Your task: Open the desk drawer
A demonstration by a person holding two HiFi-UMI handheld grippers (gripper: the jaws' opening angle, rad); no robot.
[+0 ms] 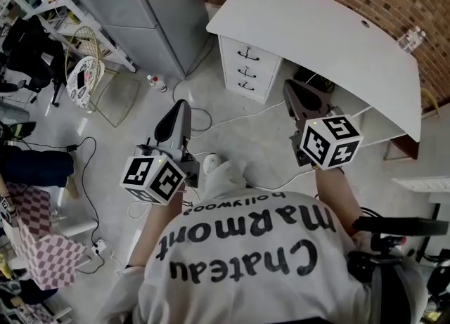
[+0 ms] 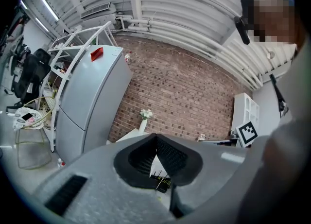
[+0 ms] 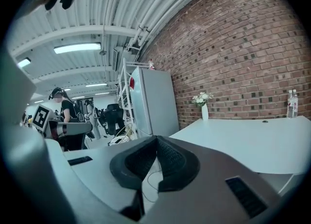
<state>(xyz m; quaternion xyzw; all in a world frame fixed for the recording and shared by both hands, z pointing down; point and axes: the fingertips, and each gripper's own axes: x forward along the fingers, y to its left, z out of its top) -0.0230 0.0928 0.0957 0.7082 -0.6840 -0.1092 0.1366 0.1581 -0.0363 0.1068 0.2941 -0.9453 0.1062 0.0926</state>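
A white desk (image 1: 330,34) stands against the brick wall. Under its left end is a drawer unit (image 1: 246,69) with three shut drawers, each with a black handle. My left gripper (image 1: 181,108) is shut and holds nothing; it hangs over the floor, short and left of the unit. My right gripper (image 1: 288,87) is also shut and empty, just right of the drawers and below the desk's edge. In the left gripper view, the left gripper (image 2: 155,138) has its pads meeting at the tips, and the drawer handles (image 2: 160,181) show through the gap. The right gripper (image 3: 156,138) points past the desk top (image 3: 243,140).
A grey refrigerator (image 1: 155,6) stands left of the desk. Cables (image 1: 232,115) run over the floor, with a small bottle (image 1: 156,82) near them. A wire chair (image 1: 84,76) and a checkered box (image 1: 42,245) are at the left. A water bottle (image 1: 411,38) stands on the desk.
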